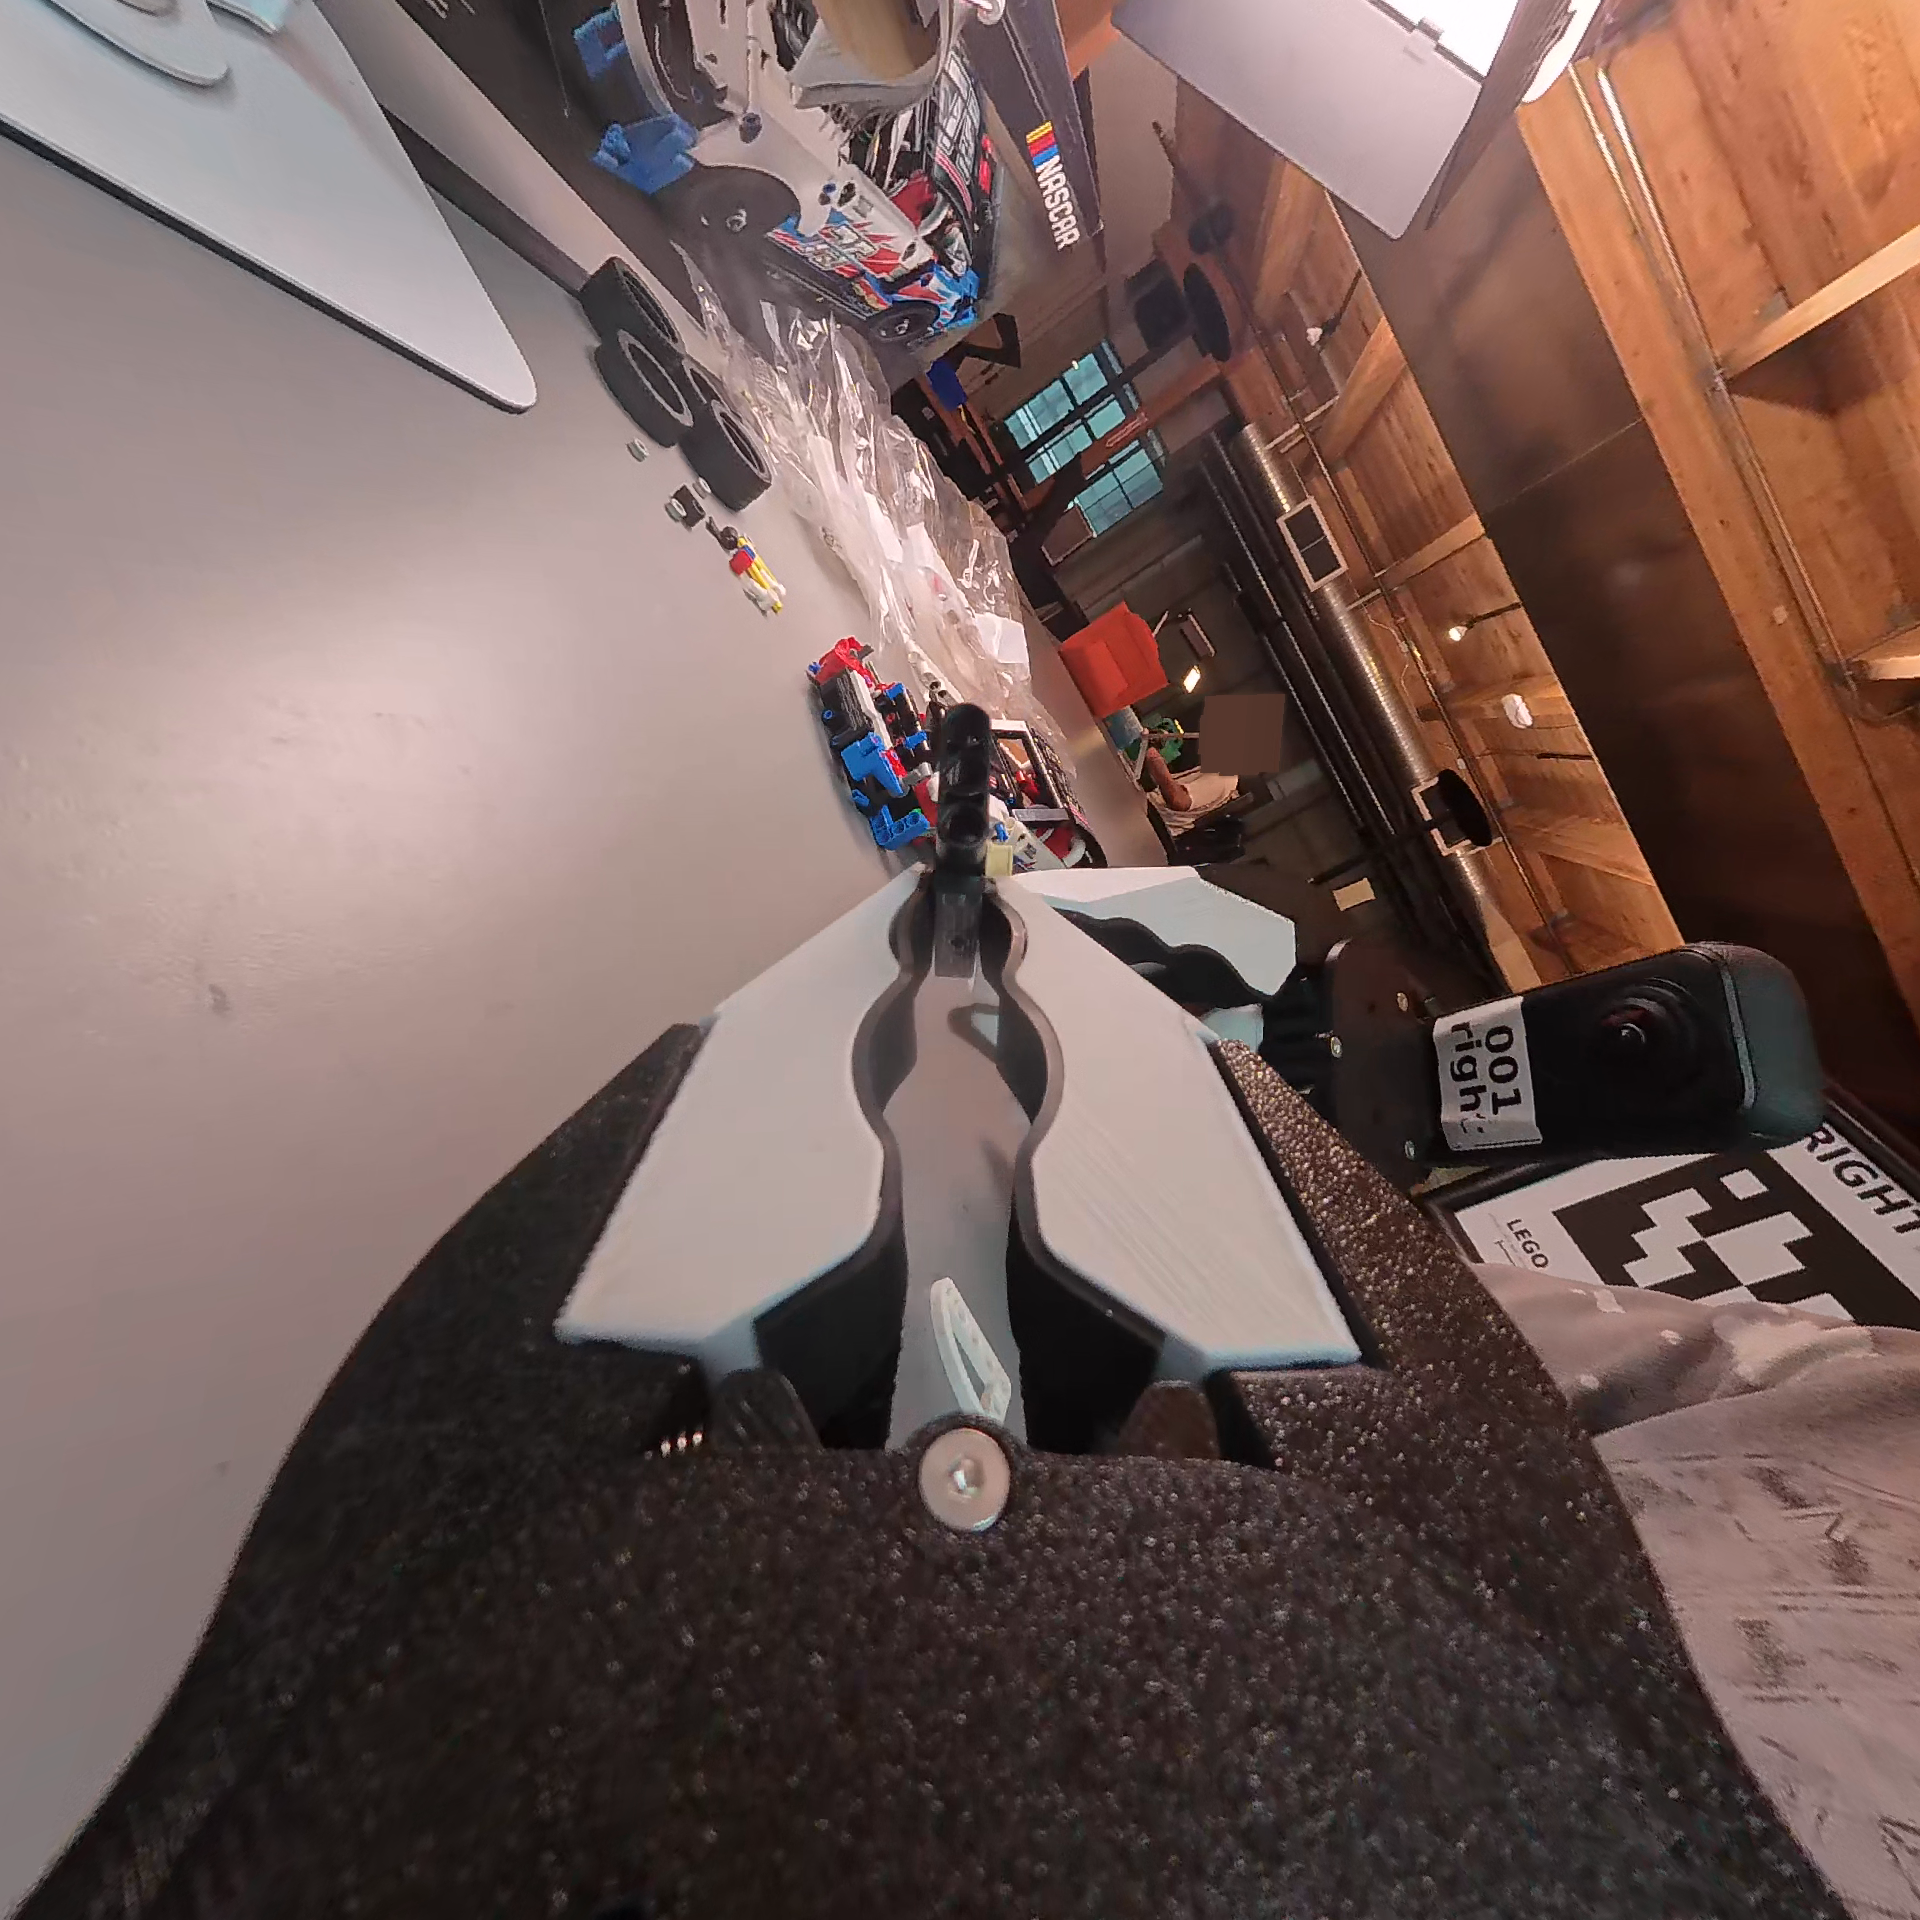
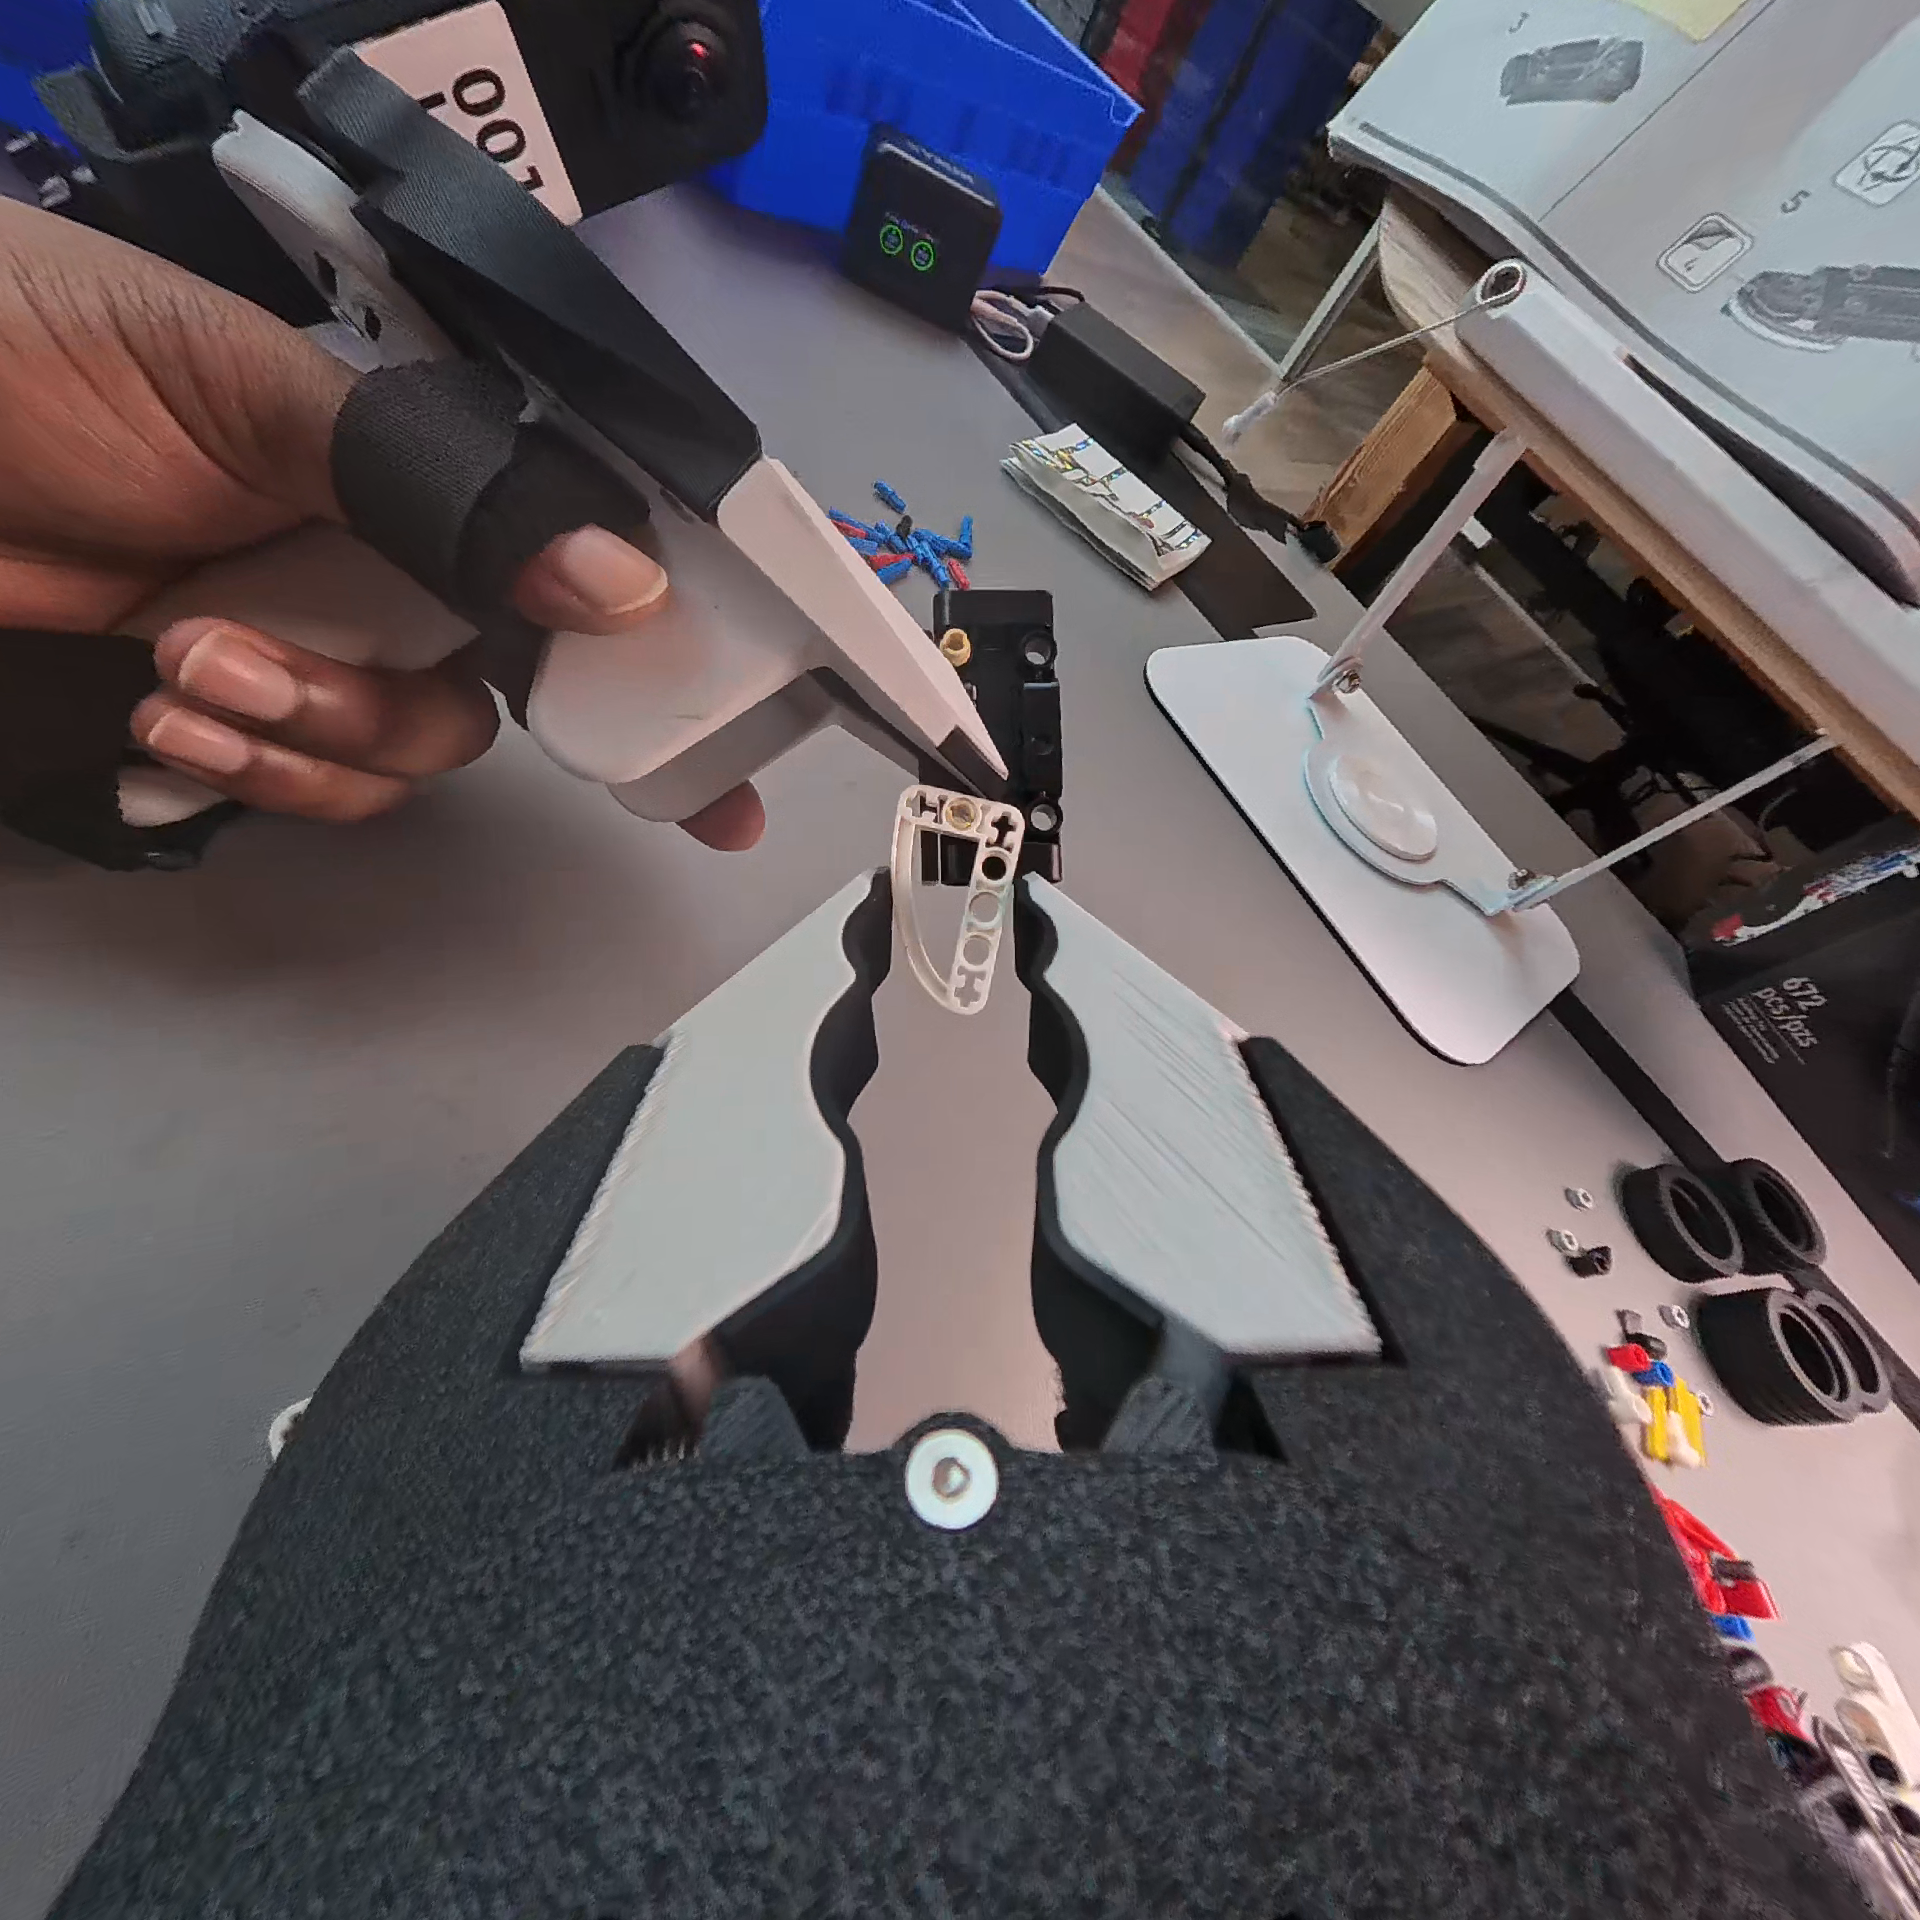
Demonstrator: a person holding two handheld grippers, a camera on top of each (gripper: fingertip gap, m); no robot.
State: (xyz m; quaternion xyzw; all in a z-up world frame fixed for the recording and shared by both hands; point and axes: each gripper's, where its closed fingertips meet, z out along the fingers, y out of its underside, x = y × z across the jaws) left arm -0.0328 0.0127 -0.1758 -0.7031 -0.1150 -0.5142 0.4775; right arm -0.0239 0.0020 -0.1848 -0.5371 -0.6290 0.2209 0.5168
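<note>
Joining white curved panel (image 2: 961,914), clamped in right gripper (image 2: 956,883), onto black beam frame (image 2: 1023,707), clamped in left gripper (image 1: 961,894), above table (image 2: 312,987). Tan pin touching panel hole; probably careful aligned push needed.

left gripper (image 1: 958,904) fingers clamp a black holed piece (image 1: 961,800) (toy tyres (image 1: 681,390) lie well apart).

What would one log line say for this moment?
left claw: shut on black brick frame | right claw: shut on white curved piece | pieces touching above grey table
</note>
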